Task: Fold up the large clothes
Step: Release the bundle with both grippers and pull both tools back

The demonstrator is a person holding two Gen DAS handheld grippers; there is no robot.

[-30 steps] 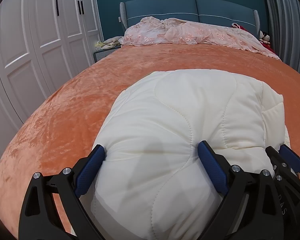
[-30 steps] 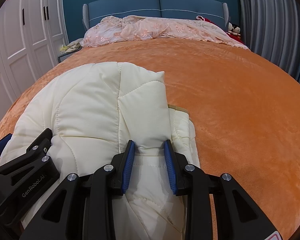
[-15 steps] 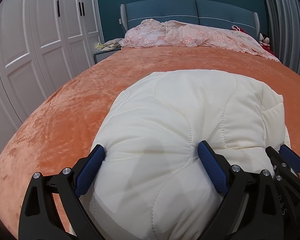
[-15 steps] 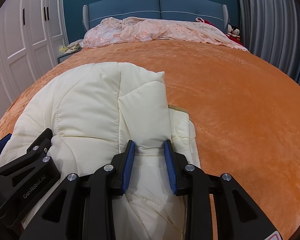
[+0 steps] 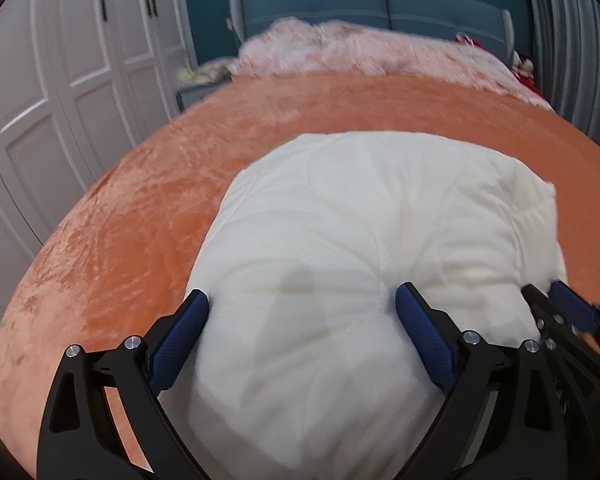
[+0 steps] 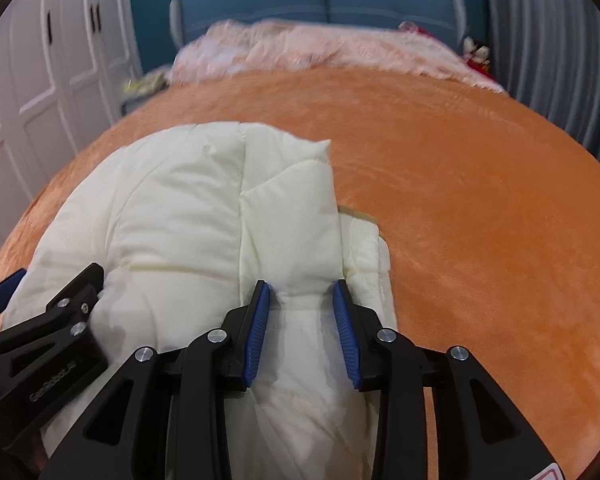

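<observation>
Both tools straddle the folded cream jacket (image 6: 188,216) lying lengthwise toward the headboard (image 6: 320,0): left tool (image 5: 302,308) spread wide, right tool (image 6: 302,294) opening.

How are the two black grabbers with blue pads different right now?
The left gripper has its jaws spread wide across a broad bulge of the puffy cream quilted coat; the right gripper stands much narrower, around a thin fold of the coat. The right gripper's jaws are opening; the left gripper shows no such change. The left gripper is over the coat's middle, the right gripper near its edge by the orange bedspread. Both point down at the same coat.
</observation>
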